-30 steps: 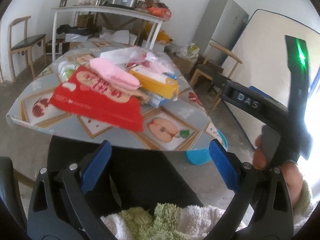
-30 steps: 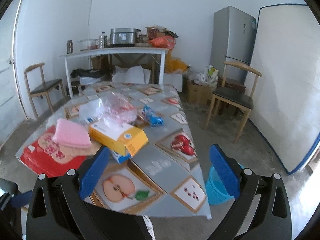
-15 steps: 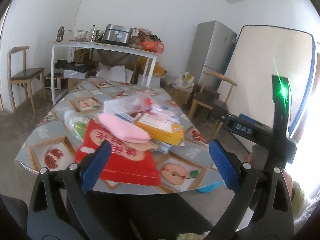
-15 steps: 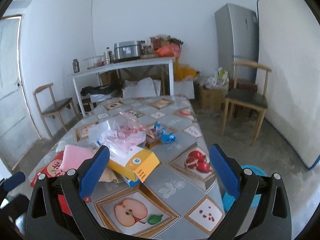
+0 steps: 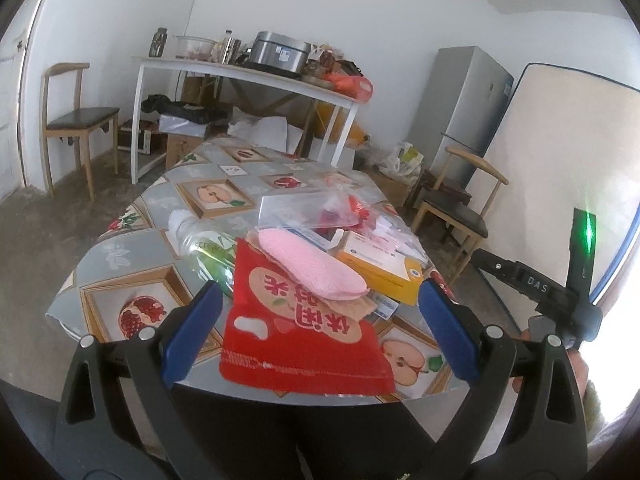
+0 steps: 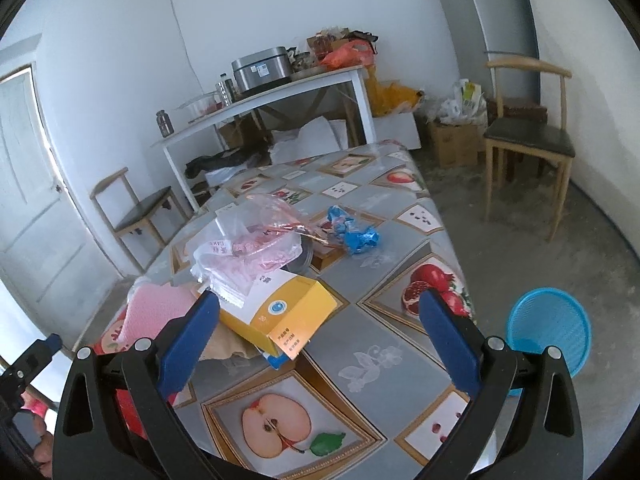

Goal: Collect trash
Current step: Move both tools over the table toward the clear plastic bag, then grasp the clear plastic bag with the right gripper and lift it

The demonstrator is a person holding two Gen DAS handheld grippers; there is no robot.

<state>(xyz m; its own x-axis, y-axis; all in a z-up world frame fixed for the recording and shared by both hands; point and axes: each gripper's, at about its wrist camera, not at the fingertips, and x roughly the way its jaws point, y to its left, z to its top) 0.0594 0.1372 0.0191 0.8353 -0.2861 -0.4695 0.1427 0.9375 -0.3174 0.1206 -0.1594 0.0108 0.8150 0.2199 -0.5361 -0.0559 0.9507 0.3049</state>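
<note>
Left tongs [image 5: 320, 332]: released, empty, over near red packet [image 5: 304, 340].
Right tongs [image 6: 320, 332]: released, empty.
Advice: pinch packet edge; bin [image 6: 550, 328] on floor, right of bench [image 6: 384, 344].

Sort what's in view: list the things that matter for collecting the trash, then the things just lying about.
For the job:
red snack bag
yellow cardboard box
crumpled blue wrapper
clear plastic bag
empty clear plastic bottle
round blue basket on the floor, probably the bin
left gripper, right gripper, both open

Just lying about:
wooden chair
white side table
silver fridge
</note>
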